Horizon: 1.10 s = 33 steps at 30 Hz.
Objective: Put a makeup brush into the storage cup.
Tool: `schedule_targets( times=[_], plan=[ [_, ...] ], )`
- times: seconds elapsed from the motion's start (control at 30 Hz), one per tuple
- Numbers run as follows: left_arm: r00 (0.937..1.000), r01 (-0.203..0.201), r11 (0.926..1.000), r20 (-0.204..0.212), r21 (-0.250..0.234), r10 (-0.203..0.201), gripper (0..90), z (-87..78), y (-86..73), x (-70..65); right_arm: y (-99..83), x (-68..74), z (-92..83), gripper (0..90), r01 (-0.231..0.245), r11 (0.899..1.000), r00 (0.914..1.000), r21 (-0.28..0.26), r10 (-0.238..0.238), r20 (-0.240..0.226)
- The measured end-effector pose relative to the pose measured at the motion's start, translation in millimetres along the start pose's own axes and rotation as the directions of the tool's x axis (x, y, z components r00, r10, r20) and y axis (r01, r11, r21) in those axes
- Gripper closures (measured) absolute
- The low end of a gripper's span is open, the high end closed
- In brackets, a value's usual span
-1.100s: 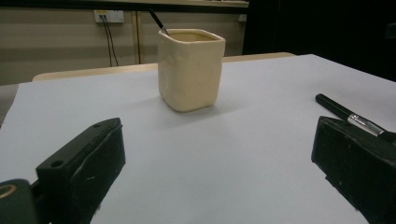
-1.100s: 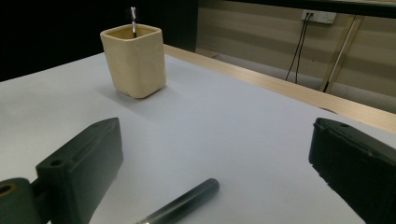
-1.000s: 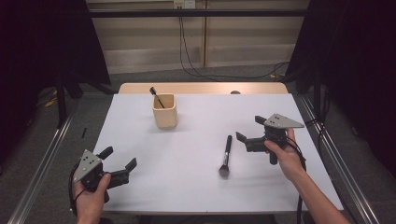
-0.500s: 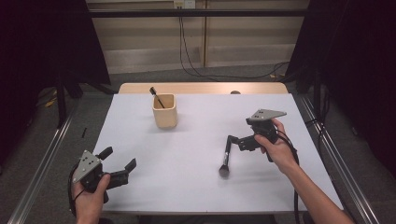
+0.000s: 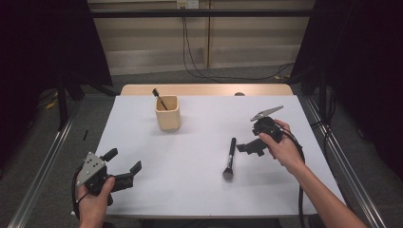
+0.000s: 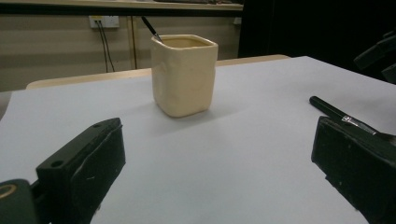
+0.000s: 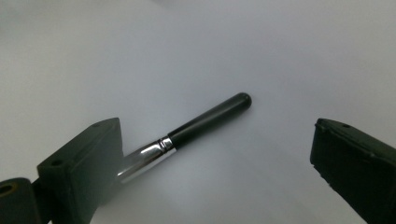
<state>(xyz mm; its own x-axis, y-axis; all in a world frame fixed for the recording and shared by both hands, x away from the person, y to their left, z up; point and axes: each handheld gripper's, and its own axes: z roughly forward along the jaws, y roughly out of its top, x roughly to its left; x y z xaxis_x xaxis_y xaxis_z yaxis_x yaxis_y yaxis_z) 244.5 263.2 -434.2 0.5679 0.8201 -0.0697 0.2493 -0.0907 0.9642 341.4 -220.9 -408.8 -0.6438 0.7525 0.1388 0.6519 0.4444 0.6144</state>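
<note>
Because the makeup brush (image 5: 230, 157) lies flat on the white desk (image 5: 190, 190), the right gripper (image 5: 247, 147) is tipped down beside its handle, fingers spread and holding nothing, apparently set to straddle it. Well apart near the front corner, the left gripper (image 5: 124, 164) rests idle, fingers also released. Another brush (image 5: 159, 99) stands in the beige cup (image 5: 167, 114), probably the destination. No legible writing anywhere.

A white-topped bench (image 5: 190, 161) with a pale wooden strip along its far edge carries two things. A cream, squarish cup (image 5: 167, 113) stands upright toward the far left-centre, a thin dark brush handle leaning out of it. A black makeup brush (image 5: 230, 157) lies flat right of centre, bristles toward the near edge.
</note>
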Motion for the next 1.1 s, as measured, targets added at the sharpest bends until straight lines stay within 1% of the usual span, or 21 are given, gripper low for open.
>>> schedule_targets(
  times=[0.03,0.07,0.17,0.27,0.3,0.37,0.4,0.43,0.47,0.5,0.53,0.57,0.6,0.73,0.77,0.83,0.87,0.9,0.97,1.03,1.1],
  plan=[
    [1.0000,0.006,1.0000,0.004,0.000,-0.006,2.7,0.6,-0.2,-0.4,0.0,0.0,0.0,2.7,0.000,1.000,1.0000,0.000,0.000,0.000],
    [1.0000,0.006,1.0000,0.003,0.003,-0.006,2.7,1.1,-0.5,-0.5,0.4,-0.2,1.3,2.7,0.000,1.000,1.0000,0.017,0.000,-0.004],
    [0.9999,-0.012,0.9999,-0.008,0.009,0.012,2.7,1.6,-0.9,0.2,2.0,0.7,4.2,2.9,-0.007,0.997,0.9998,0.082,0.009,-0.019],
    [1.0000,-0.008,0.9999,-0.005,0.010,0.008,2.7,3.3,-0.8,-0.8,3.8,1.3,6.0,3.2,-0.012,0.989,0.9996,0.144,0.016,-0.025],
    [0.9999,-0.015,0.9998,-0.005,0.013,0.015,2.7,4.1,-0.4,-1.5,5.3,1.3,6.7,3.3,-0.019,0.983,0.9996,0.184,0.023,-0.018],
    [0.9995,-0.032,0.9994,-0.003,0.013,0.032,2.7,4.8,1.6,-2.6,7.0,0.9,7.9,3.5,-0.030,0.975,0.9992,0.222,0.035,-0.020],
    [0.9998,-0.020,0.9998,0.001,0.005,0.020,2.7,4.8,2.7,-2.2,7.0,0.9,7.9,3.5,-0.030,0.975,0.9992,0.222,0.035,-0.020],
    [0.9999,-0.011,0.9999,0.002,-0.001,0.011,2.7,4.9,3.3,-2.0,7.9,-0.6,10.4,3.9,-0.028,0.963,0.9990,0.268,0.036,-0.025],
    [0.9998,-0.019,0.9998,-0.006,0.002,0.019,2.7,5.0,3.2,-1.5,7.9,-0.6,10.4,3.9,-0.028,0.963,0.9990,0.268,0.036,-0.025],
    [0.9999,-0.014,0.9999,-0.008,0.002,0.014,2.7,5.6,2.4,-1.4,8.7,-1.0,12.8,4.9,-0.030,0.954,0.9992,0.297,0.036,-0.015],
    [1.0000,-0.007,0.9999,-0.004,0.008,0.007,2.7,5.9,1.6,-1.0,8.7,-1.0,12.8,4.9,-0.030,0.954,0.9992,0.297,0.036,-0.015],
    [1.0000,-0.004,0.9999,-0.004,0.011,0.004,2.7,6.2,1.1,-0.7,9.2,-0.5,13.7,4.8,-0.041,0.947,0.9988,0.319,0.047,-0.012],
    [0.9999,-0.011,0.9998,-0.004,0.018,0.011,2.7,6.3,0.8,-0.4,9.6,-0.4,15.0,4.6,-0.030,0.945,0.9994,0.325,0.035,-0.009],
    [0.9999,-0.014,0.9997,-0.006,0.021,0.015,2.7,7.2,0.3,-0.4,12.3,3.9,18.8,4.3,-0.041,0.922,0.9991,0.385,0.042,0.006],
    [0.9999,-0.011,0.9997,-0.002,0.020,0.012,2.7,7.3,0.2,-0.4,13.0,4.7,20.2,4.2,-0.031,0.921,0.9995,0.387,0.030,0.008],
    [0.9999,-0.013,0.9997,0.001,0.020,0.013,2.7,7.2,0.5,-0.1,14.7,7.8,22.4,4.2,-0.036,0.916,0.9993,0.400,0.036,0.006],
    [0.9999,-0.013,0.9997,0.001,0.020,0.013,2.7,7.1,0.6,-0.5,15.2,9.0,23.8,4.0,-0.029,0.918,0.9995,0.396,0.033,-0.002],
    [0.9999,-0.014,0.9997,0.001,0.021,0.014,2.7,7.2,0.5,-0.9,16.3,10.4,24.8,4.0,-0.042,0.914,0.9988,0.405,0.048,-0.006],
    [0.9999,-0.015,0.9996,0.001,0.022,0.015,2.7,7.3,0.3,-0.7,17.4,11.8,28.4,3.8,-0.053,0.912,0.9983,0.406,0.058,0.000],
    [0.9999,-0.016,0.9996,-0.001,0.023,0.016,2.7,7.5,0.0,-0.2,18.1,13.4,32.2,4.4,-0.071,0.903,0.9974,0.424,0.068,0.021],
    [0.9998,-0.018,0.9996,-0.005,0.021,0.018,2.7,7.2,0.2,0.5,18.4,13.5,36.1,4.4,-0.085,0.896,0.9963,0.435,0.082,0.025]
  ],
)
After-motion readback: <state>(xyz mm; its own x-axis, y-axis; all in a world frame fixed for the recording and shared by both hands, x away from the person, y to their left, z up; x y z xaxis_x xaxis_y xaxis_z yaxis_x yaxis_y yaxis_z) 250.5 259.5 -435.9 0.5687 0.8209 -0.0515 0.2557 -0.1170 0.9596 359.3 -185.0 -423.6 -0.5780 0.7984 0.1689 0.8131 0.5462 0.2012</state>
